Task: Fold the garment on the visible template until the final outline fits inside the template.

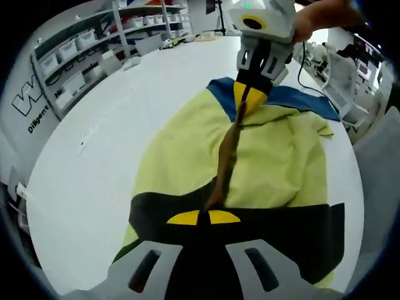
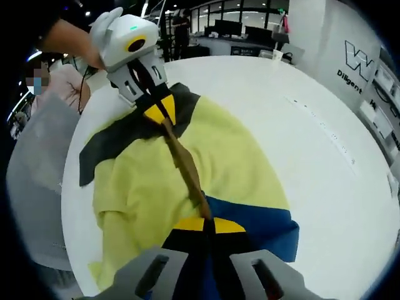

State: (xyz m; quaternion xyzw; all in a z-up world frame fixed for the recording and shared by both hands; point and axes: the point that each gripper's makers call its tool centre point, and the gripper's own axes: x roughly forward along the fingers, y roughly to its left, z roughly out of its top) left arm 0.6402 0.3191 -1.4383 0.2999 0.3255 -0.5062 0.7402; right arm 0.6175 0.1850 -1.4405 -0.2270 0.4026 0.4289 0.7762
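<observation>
White round table (image 1: 94,162), yellow garment (image 1: 281,162) stretched between left gripper (image 1: 204,217) and right gripper (image 2: 209,224), both clamped on its edges.

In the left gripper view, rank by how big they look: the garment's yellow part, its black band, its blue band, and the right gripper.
1. yellow part
2. black band, though it lies nearest the camera, which enlarges it
3. and 4. blue band and right gripper: too alike to rank.
</observation>
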